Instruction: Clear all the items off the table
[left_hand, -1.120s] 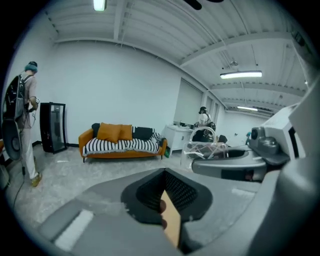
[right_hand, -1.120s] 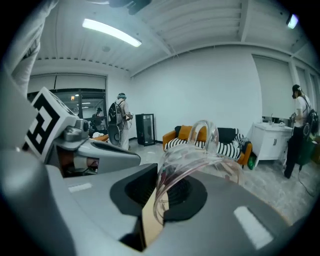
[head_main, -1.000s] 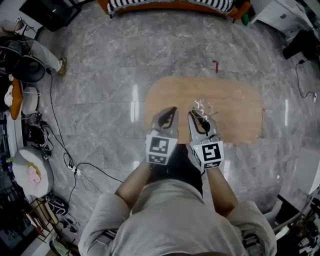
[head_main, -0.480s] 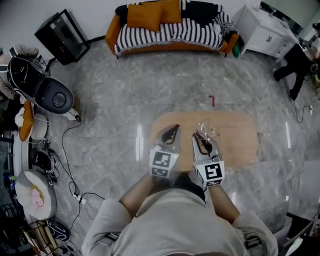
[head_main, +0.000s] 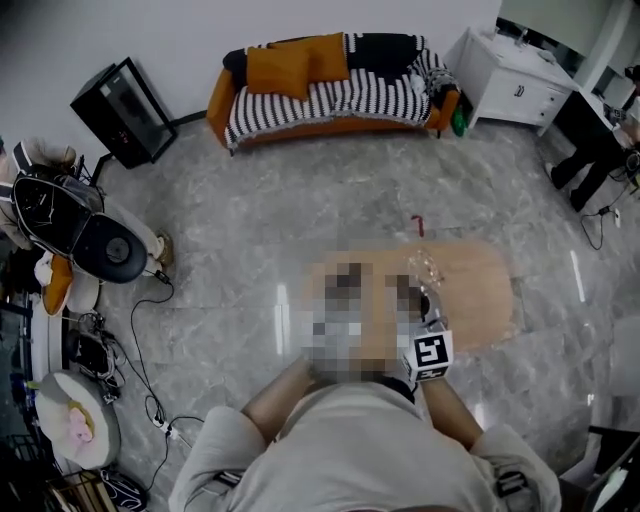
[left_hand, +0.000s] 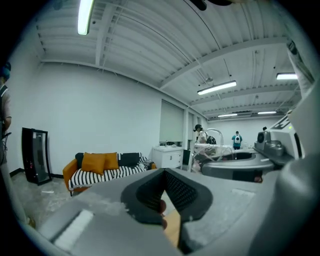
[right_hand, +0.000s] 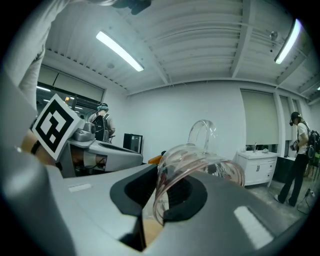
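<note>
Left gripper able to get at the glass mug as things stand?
Likely yes. The mug is clamped by its rim in the right gripper, close beside the left gripper, and its handle sticks out free. The left jaws are together, so they'd have to open first.

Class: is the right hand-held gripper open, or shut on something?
Shut: the right hand-held gripper pinches the rim of the glass cup between its jaws.

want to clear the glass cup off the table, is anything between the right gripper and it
Nothing visible stands between them. The right gripper has its jaws closed on the wall of the glass cup, so the cup is in its grasp.
</note>
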